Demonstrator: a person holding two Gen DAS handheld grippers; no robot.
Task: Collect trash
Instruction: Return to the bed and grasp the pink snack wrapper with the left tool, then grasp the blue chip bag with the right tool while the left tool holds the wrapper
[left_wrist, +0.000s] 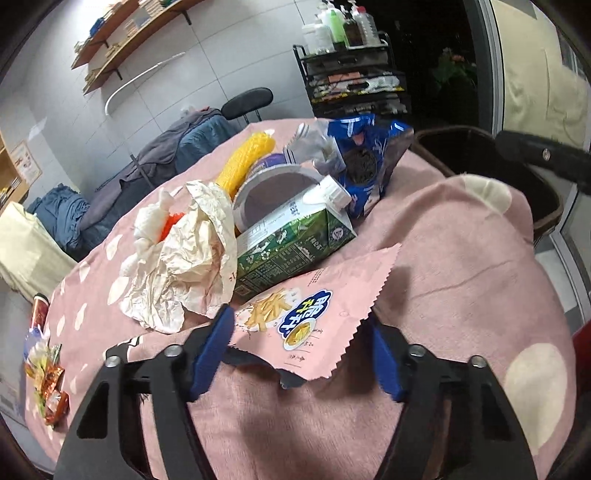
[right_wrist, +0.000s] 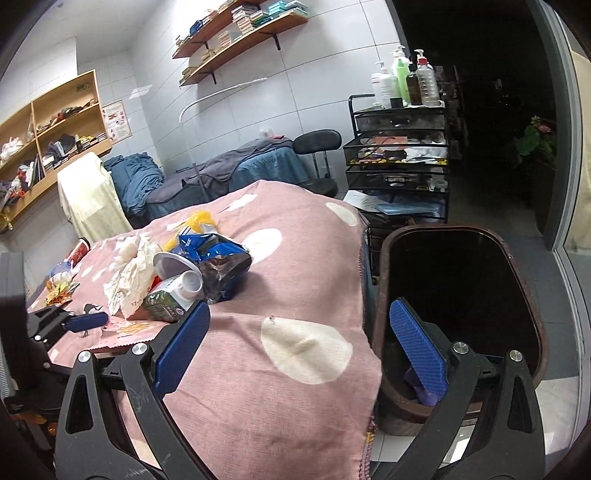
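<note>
My left claw (left_wrist: 299, 354) hovers spread wide around the near end of the pink snack wrapper (left_wrist: 306, 314), which lies flat on the pink blanket (left_wrist: 461, 258) just near of the green carton (left_wrist: 291, 243) and crumpled paper (left_wrist: 184, 254); my right claw (right_wrist: 295, 350) hangs released, gripping nothing, over the blanket's right edge beside the brown bin (right_wrist: 524, 280)

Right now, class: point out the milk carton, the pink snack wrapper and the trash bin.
milk carton (left_wrist: 291, 240), left wrist view, green side panel.
pink snack wrapper (left_wrist: 325, 310), left wrist view, printed face.
trash bin (right_wrist: 524, 291), right wrist view, brown rim.
</note>
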